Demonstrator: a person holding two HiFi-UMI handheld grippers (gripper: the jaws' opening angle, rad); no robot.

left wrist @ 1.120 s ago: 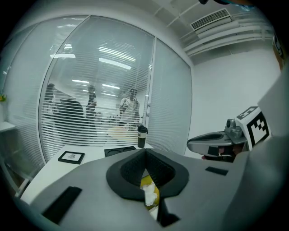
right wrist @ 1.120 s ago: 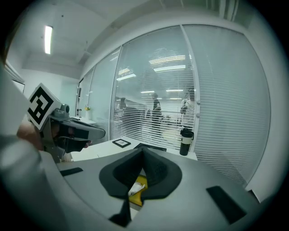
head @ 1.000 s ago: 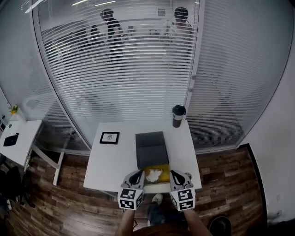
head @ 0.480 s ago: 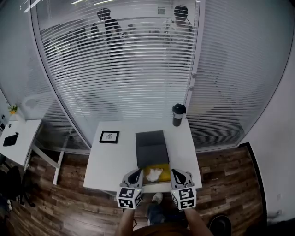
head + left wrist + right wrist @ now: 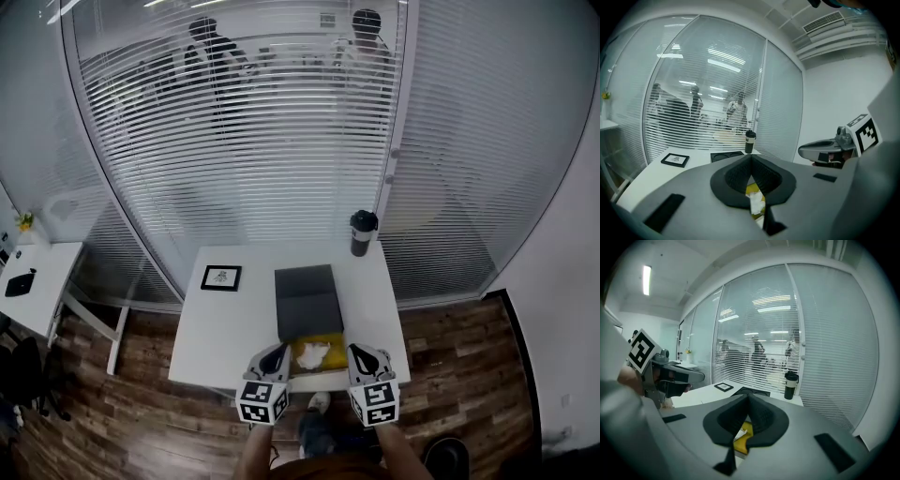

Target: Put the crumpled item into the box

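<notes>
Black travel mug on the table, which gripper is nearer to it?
Right. The right gripper sits nearly in line with the mug, on its near side; the left gripper is offset farther left.

On your counter (image 5: 234, 328), a black mug (image 5: 362, 233) stands at the far right corner; a framed picture (image 5: 222, 277) lies near the far left corner.

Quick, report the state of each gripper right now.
Left gripper: shut, jaw tips together, holding nothing.
Right gripper: shut, jaw tips together, holding nothing.
</notes>
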